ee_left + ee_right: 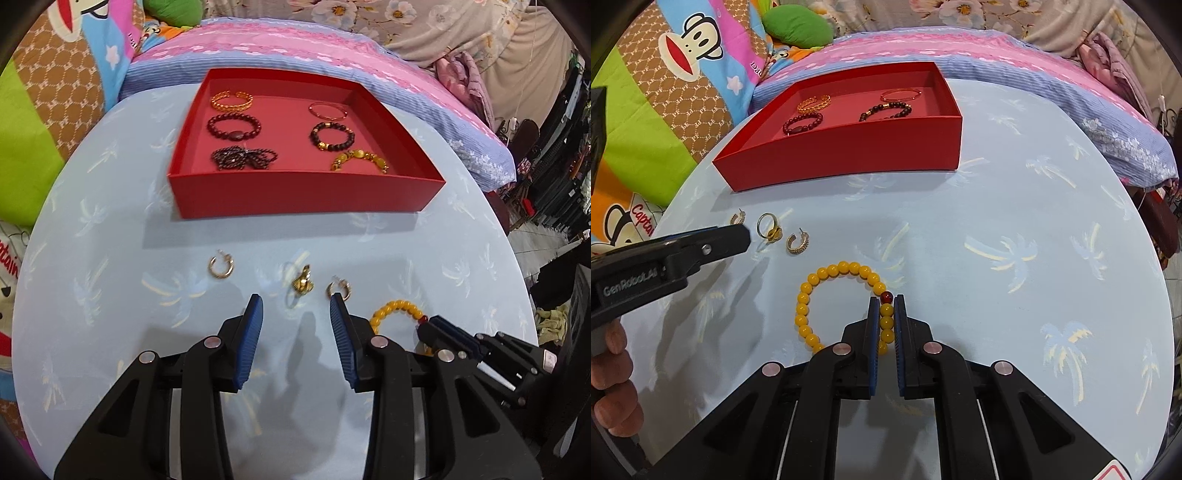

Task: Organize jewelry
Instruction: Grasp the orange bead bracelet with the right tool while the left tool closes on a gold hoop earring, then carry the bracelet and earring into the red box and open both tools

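Your right gripper (886,301) is clamped on the near-right stretch of the yellow bead bracelet (827,271), its blue pads pinching the strand just below the single dark red bead (887,296), while the rest of the loop lies on the pale blue tablecloth (1015,192) to the left of the jaws. Your left gripper (297,306) hangs partly open with nothing between its pads, poised just short of the gold ring (301,283) at the middle of the table.

Six bracelets already lie in the red box (306,195) at the far side: a gold chain cuff (232,99), a dark red bead bracelet (233,127) and a dark tangled strand (243,158) down the left column, and a thin gold bangle (328,110), a dark bead bracelet with gold accents (332,136) and a gold-and-amber link bracelet (360,160) down the right.

By the look of it you are past the halfway mark. Four pieces remain on the cloth: the yellow bracelet now in your grip, the ring, and two gold hoop earrings, one to the ring's left (221,266) and one to its right (339,290), the latter just beside your left gripper's right pad. The bracelet's place in the box is yet to be filled, and the small pieces look the fiddlier part still ahead.
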Demonstrator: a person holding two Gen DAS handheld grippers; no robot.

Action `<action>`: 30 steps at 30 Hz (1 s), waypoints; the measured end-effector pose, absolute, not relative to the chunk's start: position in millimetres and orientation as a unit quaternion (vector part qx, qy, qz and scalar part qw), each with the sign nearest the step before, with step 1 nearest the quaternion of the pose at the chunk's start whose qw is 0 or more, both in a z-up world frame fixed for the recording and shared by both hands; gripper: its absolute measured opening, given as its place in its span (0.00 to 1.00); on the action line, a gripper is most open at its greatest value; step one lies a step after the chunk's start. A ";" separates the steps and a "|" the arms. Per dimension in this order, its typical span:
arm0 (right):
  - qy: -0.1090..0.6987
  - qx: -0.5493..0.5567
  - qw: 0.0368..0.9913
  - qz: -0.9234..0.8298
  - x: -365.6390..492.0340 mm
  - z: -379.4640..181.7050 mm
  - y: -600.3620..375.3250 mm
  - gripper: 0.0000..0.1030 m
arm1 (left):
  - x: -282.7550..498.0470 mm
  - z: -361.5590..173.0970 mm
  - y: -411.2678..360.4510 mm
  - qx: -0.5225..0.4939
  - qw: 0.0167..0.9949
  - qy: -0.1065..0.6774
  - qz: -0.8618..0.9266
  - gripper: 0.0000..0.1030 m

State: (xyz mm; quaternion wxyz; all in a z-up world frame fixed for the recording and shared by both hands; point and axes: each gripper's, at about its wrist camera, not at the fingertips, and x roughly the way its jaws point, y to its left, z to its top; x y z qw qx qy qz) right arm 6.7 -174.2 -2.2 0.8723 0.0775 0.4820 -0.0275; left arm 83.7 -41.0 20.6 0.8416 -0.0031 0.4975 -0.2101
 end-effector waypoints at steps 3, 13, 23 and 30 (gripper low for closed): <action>0.482 0.080 0.872 -0.025 7.6 -2.4 -174.7 0.07 | 90.2 16.9 -47.8 -0.002 0.839 0.500 -0.212 0.30; 0.482 0.083 0.872 -0.022 9.2 -2.9 -176.6 0.07 | 100.7 5.7 -54.3 -0.003 0.832 0.510 -0.220 0.03; 0.456 0.089 0.886 -0.009 14.6 24.0 -174.5 0.07 | 99.4 25.4 -49.3 -0.003 0.839 0.492 -0.234 0.02; 0.417 0.086 0.905 0.005 31.3 62.6 -173.0 0.07 | 105.8 55.7 -40.0 -0.014 0.849 0.470 -0.239 0.02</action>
